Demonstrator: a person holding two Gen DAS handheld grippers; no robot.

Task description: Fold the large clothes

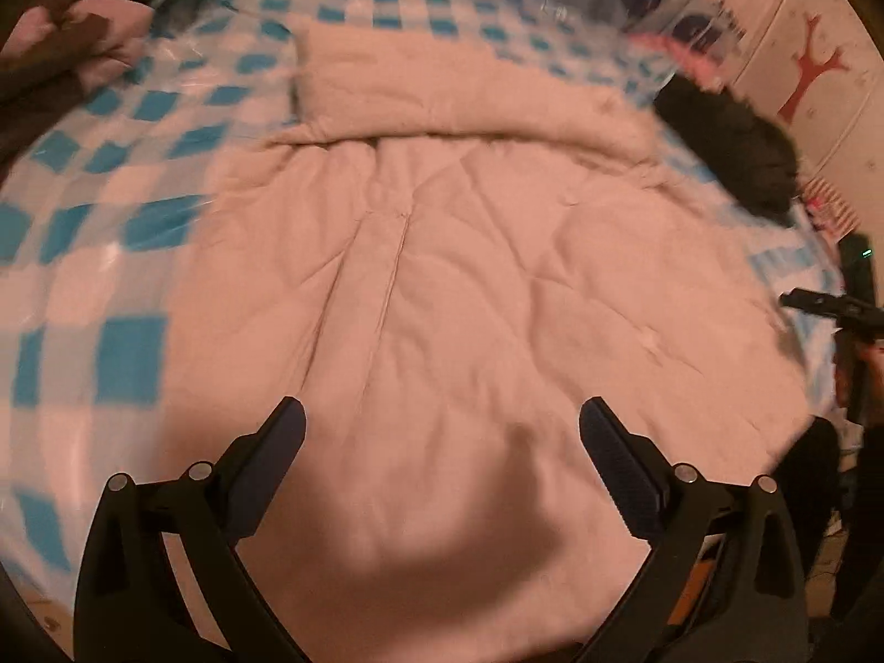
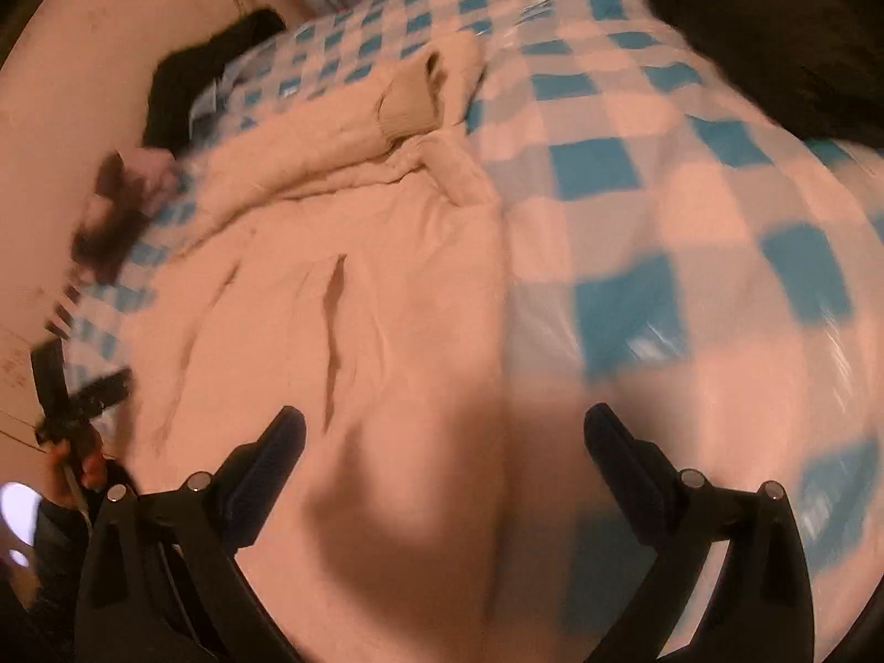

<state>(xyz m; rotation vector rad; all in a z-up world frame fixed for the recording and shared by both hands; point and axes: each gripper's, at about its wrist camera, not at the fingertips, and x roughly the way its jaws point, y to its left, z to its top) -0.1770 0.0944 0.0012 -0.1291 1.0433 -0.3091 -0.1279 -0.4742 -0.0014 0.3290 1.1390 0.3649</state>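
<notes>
While spread wide, both tools [image 1: 442,431] [image 2: 445,436] above coat [image 1: 442,276].

Checked bed [image 1: 132,232] carries pink garment [image 1: 453,287], dark clothes [image 1: 729,143].

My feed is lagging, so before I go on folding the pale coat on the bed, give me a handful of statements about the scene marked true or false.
1. The left tool is open and holds nothing. True.
2. The right tool is shut on the coat's hem. False: its jaws stand wide apart, gripping nothing.
3. The pale coat lies spread on a blue and white checked cover. True.
4. A sleeve is folded across the coat's far end. True.
5. The dark garment lies on top of the coat. False: it sits beside the coat, near the wall.
</notes>
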